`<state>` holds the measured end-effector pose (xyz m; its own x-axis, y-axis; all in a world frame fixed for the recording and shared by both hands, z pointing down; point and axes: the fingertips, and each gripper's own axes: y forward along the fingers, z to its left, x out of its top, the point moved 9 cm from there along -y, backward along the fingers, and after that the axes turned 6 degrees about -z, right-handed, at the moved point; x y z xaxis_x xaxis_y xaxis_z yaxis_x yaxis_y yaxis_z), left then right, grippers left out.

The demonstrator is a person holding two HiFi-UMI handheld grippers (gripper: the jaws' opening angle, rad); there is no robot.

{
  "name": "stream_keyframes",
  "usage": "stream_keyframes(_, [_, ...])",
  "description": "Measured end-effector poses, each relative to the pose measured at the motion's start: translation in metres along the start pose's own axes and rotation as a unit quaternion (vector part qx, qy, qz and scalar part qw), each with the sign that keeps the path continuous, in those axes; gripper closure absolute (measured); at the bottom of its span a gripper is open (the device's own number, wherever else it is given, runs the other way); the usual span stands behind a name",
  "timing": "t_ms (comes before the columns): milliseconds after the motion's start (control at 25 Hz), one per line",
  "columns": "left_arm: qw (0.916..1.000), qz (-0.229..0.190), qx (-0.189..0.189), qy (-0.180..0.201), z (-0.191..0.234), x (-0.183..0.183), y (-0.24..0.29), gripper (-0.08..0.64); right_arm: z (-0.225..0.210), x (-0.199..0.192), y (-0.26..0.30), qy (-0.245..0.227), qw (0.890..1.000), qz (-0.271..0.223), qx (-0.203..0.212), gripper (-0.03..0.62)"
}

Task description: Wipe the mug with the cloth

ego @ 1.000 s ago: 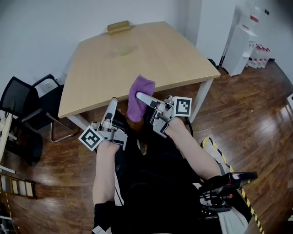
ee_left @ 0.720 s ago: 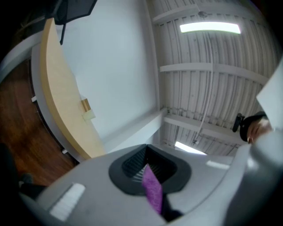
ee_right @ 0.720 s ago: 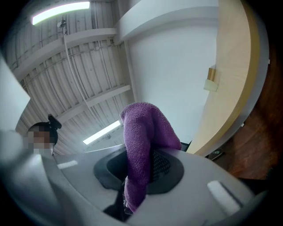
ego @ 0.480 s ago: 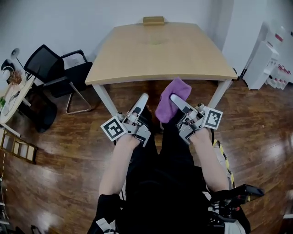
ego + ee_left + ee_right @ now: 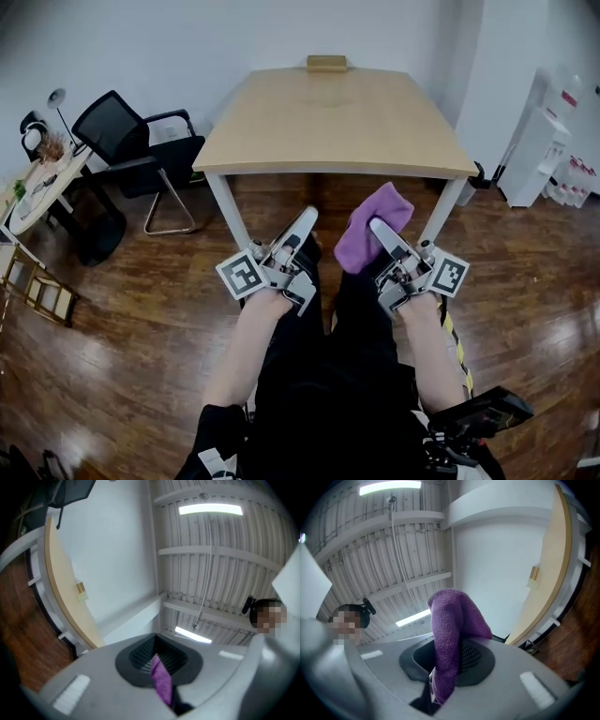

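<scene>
1. Clutter at the far end of the table point(image 5: 337, 122) is too small for us to read. A tan block point(image 5: 326, 63) sits at the far edge, w/ a pale object point(image 5: 83, 597) just in front of it that we can't identify.
2. Side desk point(image 5: 42, 192) at left and white cabinet point(image 5: 536, 141) at right are both cut off by the frame.
3. Jaws of the right claw point(image 5: 377, 225) pinch the purple cloth point(image 5: 361, 242). It stands up from betw. them and flops over, hiding the jaw tips in the right gripper view.
4. Jaws of the left claw point(image 5: 307, 220) are pressed together. A purple sliver shows in the seam betw. them, and we can't tell if it's nipped there or just seen through the gap. In the head view this claw is apart from the cloth.
5. Both claws sit side by side, near each other, over the person's legs and short of the table's near edge.
6. Black chair point(image 5: 141, 150) stands left of the table on the wood floor point(image 5: 122, 309).
</scene>
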<state>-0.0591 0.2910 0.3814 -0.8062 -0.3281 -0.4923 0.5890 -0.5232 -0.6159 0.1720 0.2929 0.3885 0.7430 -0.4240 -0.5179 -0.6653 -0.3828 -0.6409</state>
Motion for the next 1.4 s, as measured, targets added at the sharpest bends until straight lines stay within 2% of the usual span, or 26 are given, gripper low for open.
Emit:
stream_keyframes(80, [0.9999,0.005,-0.009,0.005,0.001,0.002,0.007,0.56,-0.002,0.004,0.0,-0.005,1.0,-0.005,0.008,0.535])
stream_keyframes(200, [0.9999,0.001,-0.009,-0.006,0.004,-0.011,0.008,0.56,-0.001,0.003,-0.015,0.002,1.0,-0.004,-0.001,0.535])
stream_keyframes(320, [0.9997,0.01,-0.016,-0.013,0.005,-0.014,0.013,0.56,0.002,0.007,-0.019,-0.01,1.0,-0.01,-0.002,0.535])
stream_keyframes(600, [0.9993,0.028,-0.006,-0.024,0.009,-0.017,0.016,0.56,0.009,0.011,-0.012,-0.029,0.999,-0.025,0.006,0.535])
stream_keyframes(960, [0.9996,0.021,0.002,-0.02,0.01,-0.016,0.012,0.56,0.014,0.007,-0.011,-0.067,0.998,-0.003,0.016,0.532])
stream_keyframes(1400, [0.9997,0.019,-0.003,-0.017,0.008,-0.015,0.011,0.56,0.016,0.006,-0.01,-0.061,0.998,-0.004,0.017,0.532])
